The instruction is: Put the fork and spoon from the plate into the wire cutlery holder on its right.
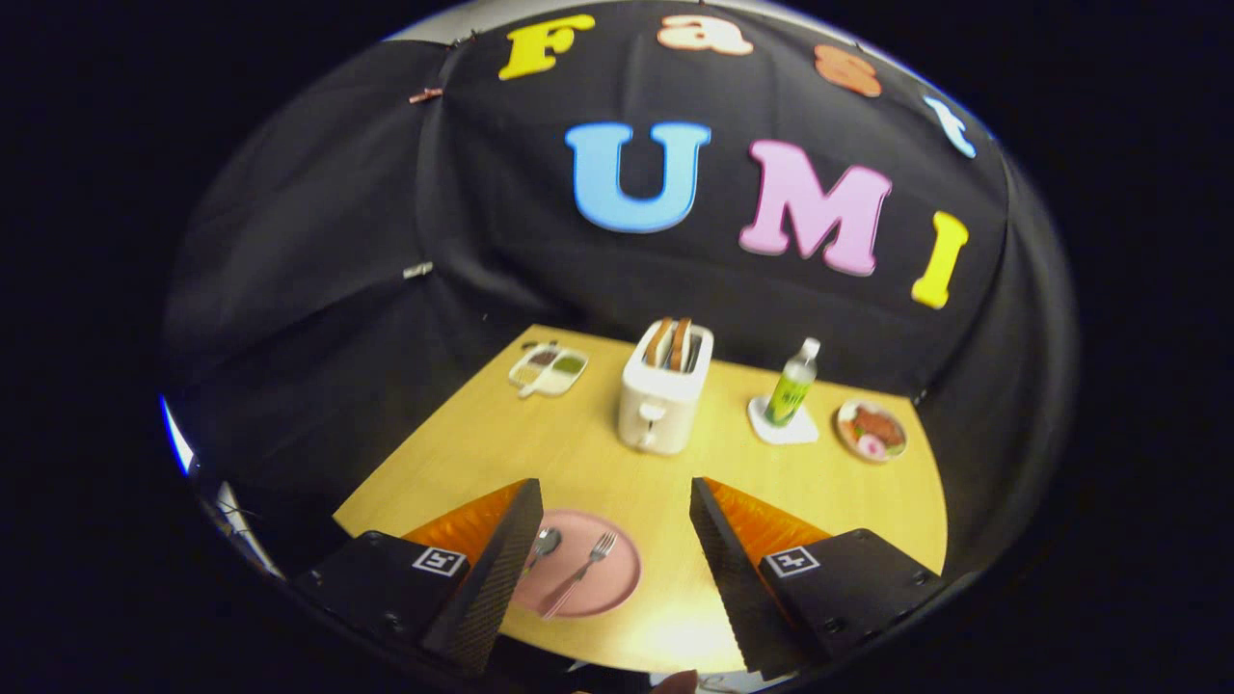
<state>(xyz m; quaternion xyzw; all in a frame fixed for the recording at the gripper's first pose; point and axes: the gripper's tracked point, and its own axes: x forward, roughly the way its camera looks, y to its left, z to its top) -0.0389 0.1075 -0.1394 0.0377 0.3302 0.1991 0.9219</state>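
Item one: the gripper [615,501], two black textured fingers [501,569] with orange backing, spread wide and holding nothing. We see it raised above the near edge of the light wooden tabletop [463,453].

Item two: a round pink plate [603,583], lying close to the tabletop's near edge. It sits in the gap between the fingers, hard against the left one, which covers part of its left rim.

Item three: a metal fork [581,573] with a pinkish handle, lying on the plate, tines pointing toward the far edge and slightly right, handle toward the near edge. It is between the fingers, nearer the left.

Item four: a metal spoon [543,546], also on the plate, left of the fork. We see its bowl just beside the left finger's inner face; the handle is hidden behind that finger.

Item five: a white two-slot toaster [665,397] with bread slices standing in it, at the tabletop's middle, beyond the fingers.

Item six: a white divided tray [549,370] with small portions, near the far left corner.

Item seven: a green-labelled clear bottle [792,386], upright on a white coaster [783,430], right of the toaster.

Item eight: a small round dish of food [871,429], near the right edge, just beside the coaster.
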